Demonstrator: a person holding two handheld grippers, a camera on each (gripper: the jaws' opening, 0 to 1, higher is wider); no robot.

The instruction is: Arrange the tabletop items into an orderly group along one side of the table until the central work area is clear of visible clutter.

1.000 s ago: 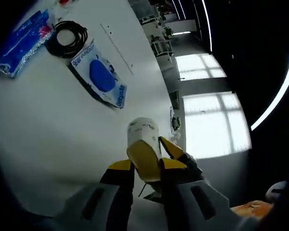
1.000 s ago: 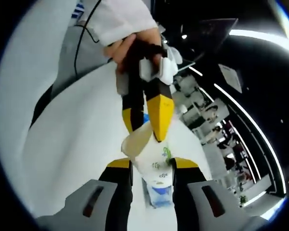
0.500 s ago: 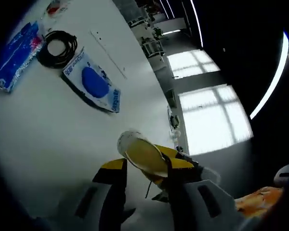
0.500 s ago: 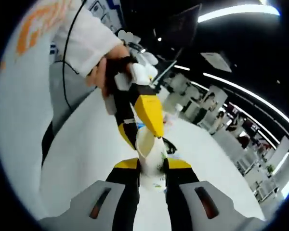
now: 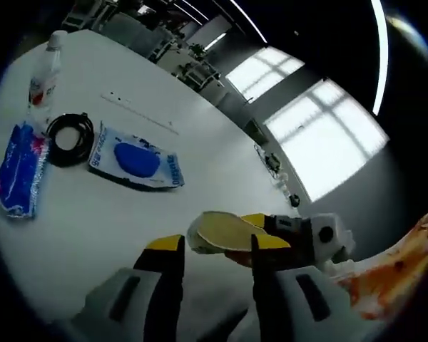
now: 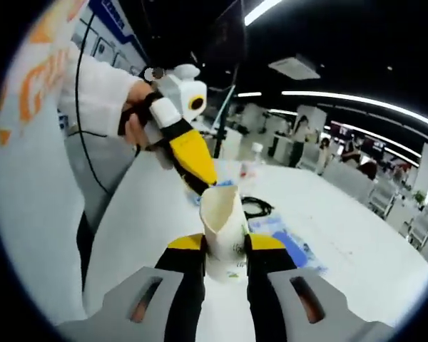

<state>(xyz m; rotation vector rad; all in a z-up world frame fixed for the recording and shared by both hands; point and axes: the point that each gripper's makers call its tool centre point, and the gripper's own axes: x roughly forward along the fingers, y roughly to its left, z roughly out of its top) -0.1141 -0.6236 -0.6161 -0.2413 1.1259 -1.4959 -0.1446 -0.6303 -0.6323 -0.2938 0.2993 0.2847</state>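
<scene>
Both views are tilting level compared with a second ago. Low in frame, the right claw (image 6: pixel 223 246) is clamping a white paper cup (image 6: pixel 225 231); the left claw (image 6: pixel 200 184) is pinching its rim. Upper left, blue packet (image 5: pixel 134 160), black cable coil (image 5: pixel 69 137), blue pouch (image 5: pixel 16 169) and bottle (image 5: pixel 44 75) are sitting grouped on the white bench (image 5: pixel 93 228); the cup is awaiting placement.
</scene>
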